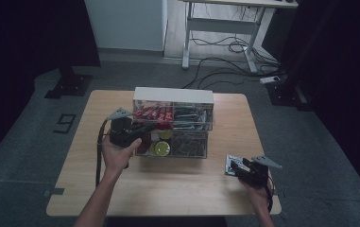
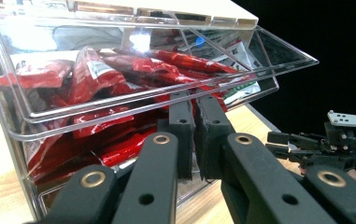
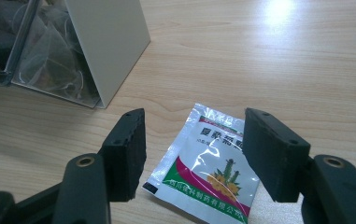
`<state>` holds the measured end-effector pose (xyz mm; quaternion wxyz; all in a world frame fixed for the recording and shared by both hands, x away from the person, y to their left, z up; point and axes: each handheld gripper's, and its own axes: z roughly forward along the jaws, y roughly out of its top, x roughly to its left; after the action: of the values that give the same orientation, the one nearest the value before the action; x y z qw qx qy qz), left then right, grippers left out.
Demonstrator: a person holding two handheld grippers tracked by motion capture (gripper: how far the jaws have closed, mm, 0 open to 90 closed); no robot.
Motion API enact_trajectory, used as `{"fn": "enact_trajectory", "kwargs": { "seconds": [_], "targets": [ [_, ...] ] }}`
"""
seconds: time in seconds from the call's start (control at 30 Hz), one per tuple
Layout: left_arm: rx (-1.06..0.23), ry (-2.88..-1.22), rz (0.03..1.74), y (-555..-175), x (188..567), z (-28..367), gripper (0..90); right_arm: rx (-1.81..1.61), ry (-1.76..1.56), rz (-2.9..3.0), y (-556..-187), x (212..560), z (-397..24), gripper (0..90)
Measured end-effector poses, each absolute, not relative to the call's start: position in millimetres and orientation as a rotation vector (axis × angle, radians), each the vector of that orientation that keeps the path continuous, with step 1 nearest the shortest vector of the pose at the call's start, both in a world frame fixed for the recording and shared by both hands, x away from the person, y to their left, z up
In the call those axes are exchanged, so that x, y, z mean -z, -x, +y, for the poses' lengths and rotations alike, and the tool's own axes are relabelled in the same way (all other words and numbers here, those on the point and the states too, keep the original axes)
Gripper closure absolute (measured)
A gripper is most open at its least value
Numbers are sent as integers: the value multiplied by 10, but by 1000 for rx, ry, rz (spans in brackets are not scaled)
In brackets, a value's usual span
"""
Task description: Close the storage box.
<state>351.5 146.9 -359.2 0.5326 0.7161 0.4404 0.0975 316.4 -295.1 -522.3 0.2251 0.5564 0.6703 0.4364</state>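
A clear storage box [image 1: 173, 94] with a white top stands mid-table. Its upper left bin [image 2: 119, 60] holds red packets [image 2: 91, 70], and the bin's clear front flap [image 2: 278, 58] is tilted outward. My left gripper [image 2: 195, 100] [image 1: 147, 129] is at the flap's lower rim, its jaws pinched together on the thin plastic edge. Near the table's front right corner lies a silver, green and pink sachet [image 3: 208, 172] [image 1: 231, 164]. My right gripper [image 3: 194, 154] [image 1: 240, 168] hovers over it, open, with one jaw on each side and neither touching.
Other bins hold dark packets [image 1: 192, 116], yellow round items [image 1: 161, 148] and tea bags [image 3: 49, 60]. The box's white side panel [image 3: 110, 42] stands left of the sachet. Bare wooden tabletop [image 1: 177, 189] lies in front. A desk frame and cables [image 1: 225, 47] are on the floor beyond.
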Motion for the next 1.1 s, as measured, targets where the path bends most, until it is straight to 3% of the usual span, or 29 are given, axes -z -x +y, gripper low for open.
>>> {"fn": "enact_trajectory", "kwargs": {
  "seconds": [0.73, 1.1],
  "targets": [
    [-227, -1701, 1027, -3439, 3610, 1456, 844, -1205, -1546, 1852, -3182, 5258, -2970, 399],
    [-261, -1664, 980, -3328, 3605, 1541, 660, -1207, -1549, 1851, -3178, 5257, -2982, 399]
  ]
}}
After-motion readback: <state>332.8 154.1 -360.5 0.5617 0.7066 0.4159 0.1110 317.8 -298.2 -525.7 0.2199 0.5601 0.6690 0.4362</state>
